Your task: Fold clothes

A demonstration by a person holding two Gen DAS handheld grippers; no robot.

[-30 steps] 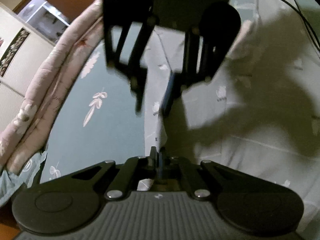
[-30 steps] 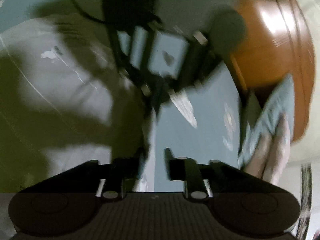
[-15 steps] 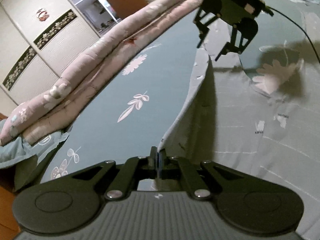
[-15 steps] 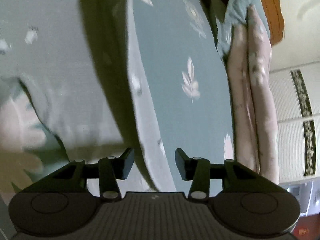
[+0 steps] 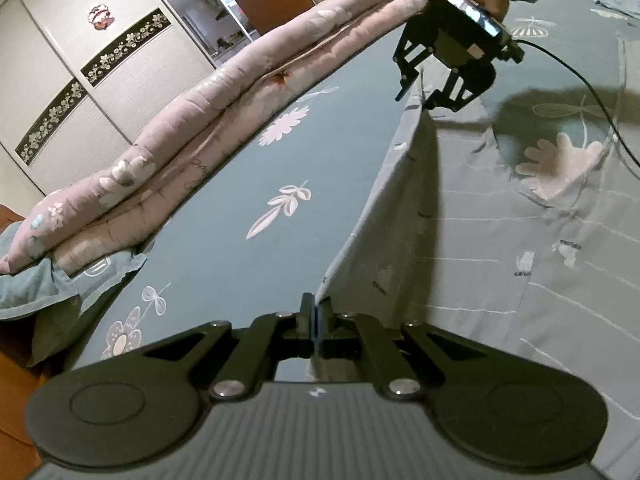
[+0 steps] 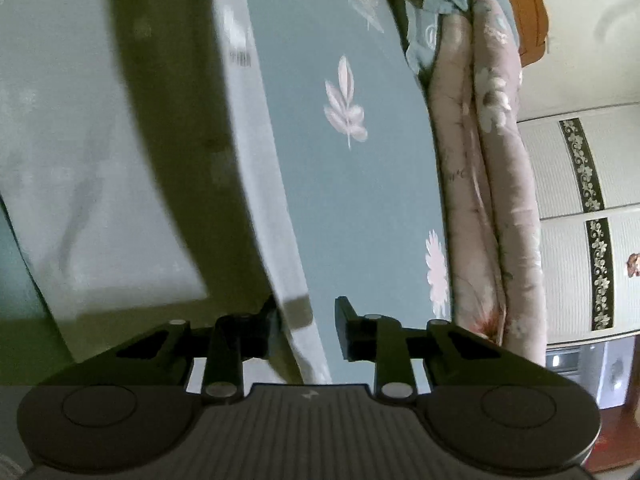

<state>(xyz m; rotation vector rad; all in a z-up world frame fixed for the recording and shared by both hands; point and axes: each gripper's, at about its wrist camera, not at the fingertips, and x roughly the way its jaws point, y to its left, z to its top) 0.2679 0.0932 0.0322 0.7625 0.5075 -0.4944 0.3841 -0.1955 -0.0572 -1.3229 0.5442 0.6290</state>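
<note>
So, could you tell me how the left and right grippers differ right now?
The left gripper is shut on the grey shirt edge; the right gripper is open, with the shirt's edge lying between its fingers. Both sit at the shirt's raised edge over the teal bedsheet.

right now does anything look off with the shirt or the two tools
One mismatch: the left tool is shut on the grey shirt edge, while the right tool is open, with the shirt's far edge lying loose between its fingers. Nothing looks torn or spilled.
</note>
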